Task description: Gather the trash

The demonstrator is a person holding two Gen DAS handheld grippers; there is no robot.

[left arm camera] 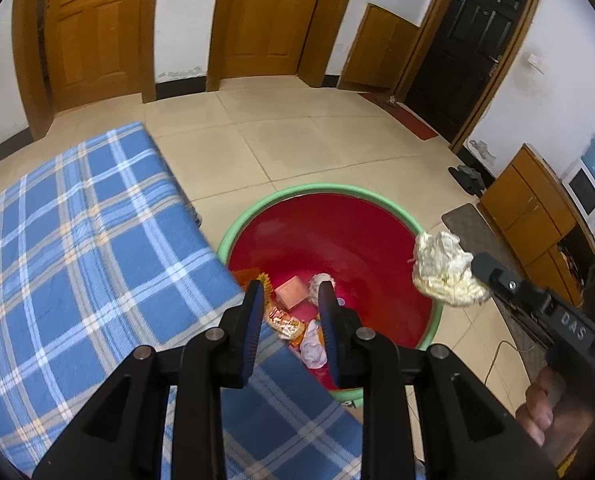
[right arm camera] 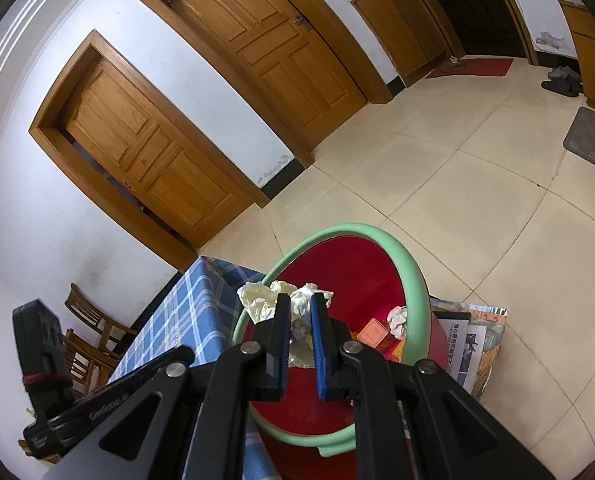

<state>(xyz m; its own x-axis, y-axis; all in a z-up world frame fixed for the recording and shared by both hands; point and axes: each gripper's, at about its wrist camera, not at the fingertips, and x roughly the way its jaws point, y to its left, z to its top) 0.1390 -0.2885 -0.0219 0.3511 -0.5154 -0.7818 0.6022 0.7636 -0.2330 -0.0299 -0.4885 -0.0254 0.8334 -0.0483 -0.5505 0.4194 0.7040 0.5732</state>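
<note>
Left wrist view: right gripper (left arm camera: 482,270) clamped on crumpled cream-white paper wad (left arm camera: 443,271), held above near-right rim of red plastic basin with green rim (left arm camera: 253,212). Wad sits over the rim edge, basin interior lying to its left; a short shift left before release likely needed. Left gripper (left arm camera: 291,300) parted, holding nothing, hovering at basin's near-left side beside blue plaid tablecloth (left arm camera: 77,240). Already in basin: pink carton (left arm camera: 293,291), orange snack wrapper (left arm camera: 283,322), white tissue ball (left arm camera: 322,279).
</note>
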